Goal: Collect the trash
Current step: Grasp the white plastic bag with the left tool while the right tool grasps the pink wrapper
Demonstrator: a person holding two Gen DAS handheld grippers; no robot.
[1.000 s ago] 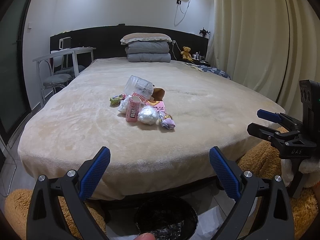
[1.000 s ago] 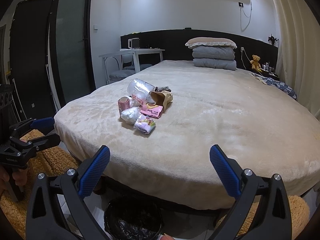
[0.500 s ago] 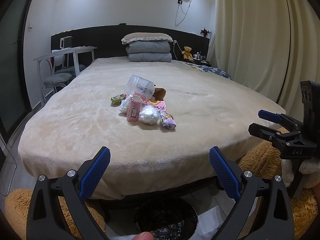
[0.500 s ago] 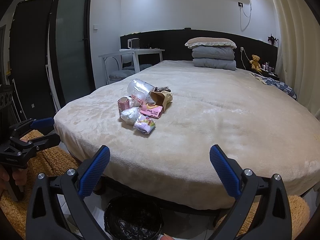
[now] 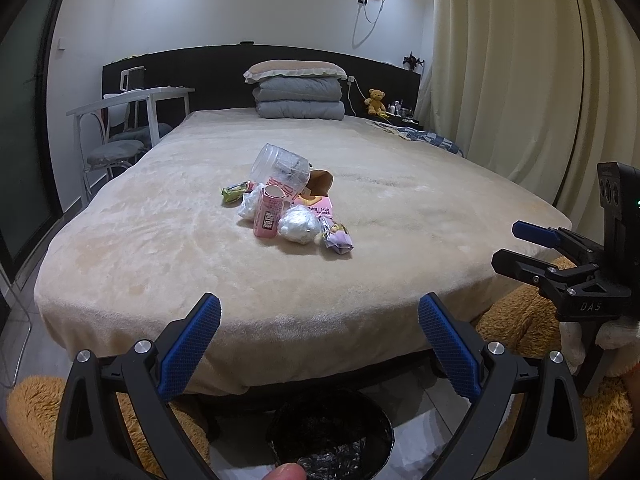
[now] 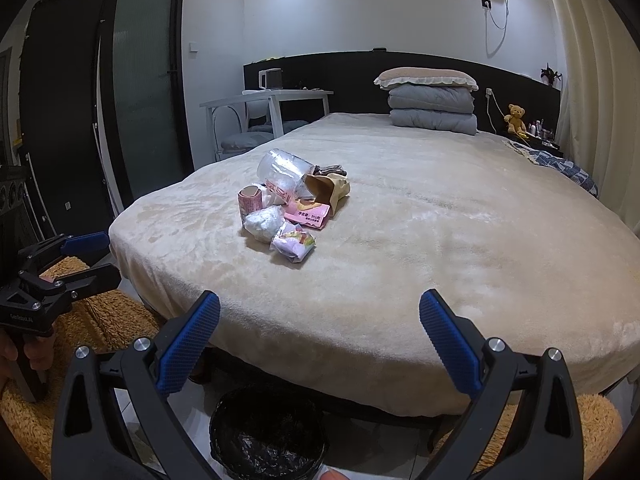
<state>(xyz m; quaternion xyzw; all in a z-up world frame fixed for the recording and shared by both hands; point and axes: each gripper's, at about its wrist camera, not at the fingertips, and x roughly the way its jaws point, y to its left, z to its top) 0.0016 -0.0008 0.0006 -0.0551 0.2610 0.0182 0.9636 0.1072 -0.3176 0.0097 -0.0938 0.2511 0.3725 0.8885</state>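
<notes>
Both grippers are hovering at the foot of the wide bed with the cream plush blanket [image 5: 168,240], holding nothing. The left gripper [image 5: 319,330] is filling the bottom of the left wrist view, its blue-padded fingers [image 5: 191,343] spread wide apart. The right gripper [image 6: 319,330] is sitting the same way at the bottom of the right wrist view, fingers splayed and empty; it is also showing at the right edge of the left wrist view.

The small heap of trash [image 5: 288,208] is lying near the centre of the left wrist frame, on the blanket, well apart from both grippers. In it, a clear crumpled plastic bottle [image 5: 282,168] is tipping over the top, a pink paper carton [image 5: 268,216] is standing upright in front, a white crumpled tissue ball [image 5: 298,229] is sitting just beside the carton, and a lilac snack wrapper [image 5: 338,238] is lying at the right end.

A round bin lined with a black bag [image 5: 332,436] is standing on the floor at the bottom centre of the frame, between the fingers.
</notes>
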